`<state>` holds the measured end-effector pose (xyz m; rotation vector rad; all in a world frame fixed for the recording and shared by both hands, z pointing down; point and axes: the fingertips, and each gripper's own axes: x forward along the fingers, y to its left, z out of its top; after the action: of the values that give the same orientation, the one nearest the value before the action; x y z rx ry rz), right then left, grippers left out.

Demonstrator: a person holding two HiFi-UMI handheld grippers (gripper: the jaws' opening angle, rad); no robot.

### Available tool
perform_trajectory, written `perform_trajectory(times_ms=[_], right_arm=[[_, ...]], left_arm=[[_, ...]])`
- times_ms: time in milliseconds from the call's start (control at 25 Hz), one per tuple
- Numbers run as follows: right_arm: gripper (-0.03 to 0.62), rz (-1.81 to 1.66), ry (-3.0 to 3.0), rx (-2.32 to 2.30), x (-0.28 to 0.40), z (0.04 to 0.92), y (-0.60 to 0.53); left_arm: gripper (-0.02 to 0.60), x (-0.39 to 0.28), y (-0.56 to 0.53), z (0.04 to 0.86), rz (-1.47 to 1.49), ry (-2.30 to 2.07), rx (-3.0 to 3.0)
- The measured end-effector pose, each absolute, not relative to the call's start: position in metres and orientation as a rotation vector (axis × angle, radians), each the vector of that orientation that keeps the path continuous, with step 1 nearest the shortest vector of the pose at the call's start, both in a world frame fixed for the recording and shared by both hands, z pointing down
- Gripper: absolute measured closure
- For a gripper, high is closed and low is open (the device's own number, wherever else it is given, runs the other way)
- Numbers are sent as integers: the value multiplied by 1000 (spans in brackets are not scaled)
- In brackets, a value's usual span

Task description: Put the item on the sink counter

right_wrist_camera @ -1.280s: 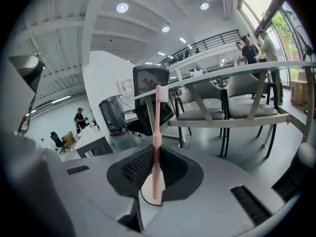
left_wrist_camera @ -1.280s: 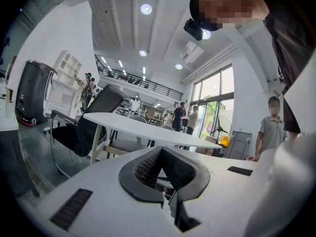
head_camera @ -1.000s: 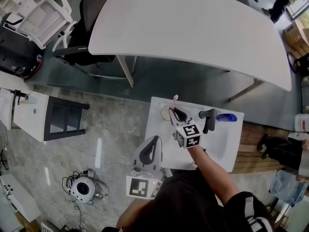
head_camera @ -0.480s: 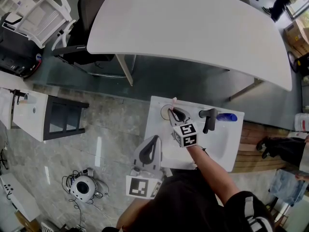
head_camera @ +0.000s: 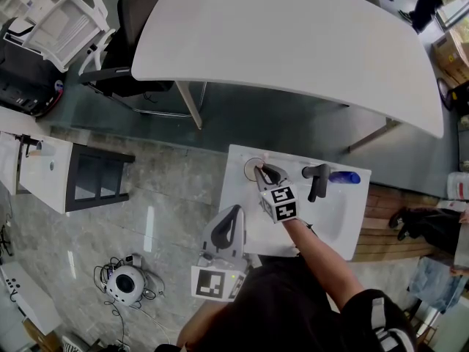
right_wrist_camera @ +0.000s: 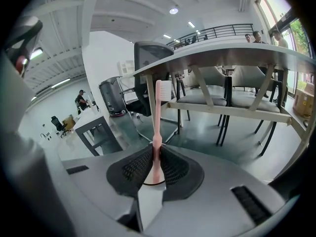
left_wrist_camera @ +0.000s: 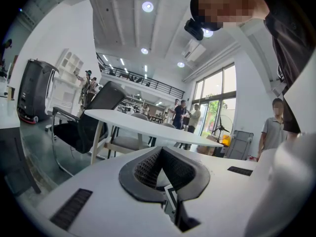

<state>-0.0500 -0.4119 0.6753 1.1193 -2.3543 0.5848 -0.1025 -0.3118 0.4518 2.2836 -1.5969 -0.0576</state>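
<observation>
Grey floor, white sink table (head_camera: 236,169) | right gripper (head_camera: 265,173): jaws clenched on pink toothbrush (right_wrist_camera: 158,122) | left gripper (head_camera: 235,211): jaws together, empty

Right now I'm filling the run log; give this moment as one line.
right hand-held gripper: shut on pink plastic toothbrush, over white sink counter | left hand-held gripper: shut, empty

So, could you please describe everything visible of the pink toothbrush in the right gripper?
The toothbrush is slim, pale pink and plastic-looking, with white bristles at its far end. The right gripper, jaws shut, clamps its handle near the lower end, so it sticks straight out along them, over the white sink counter.
</observation>
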Motion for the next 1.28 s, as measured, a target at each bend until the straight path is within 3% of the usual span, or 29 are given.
perform_trajectory(times_ms=[1280], right_arm=[[576, 602, -2349, 1206, -40, 653, -397]], left_arm=[[566, -105, -290, 439, -81, -1577, 2326]])
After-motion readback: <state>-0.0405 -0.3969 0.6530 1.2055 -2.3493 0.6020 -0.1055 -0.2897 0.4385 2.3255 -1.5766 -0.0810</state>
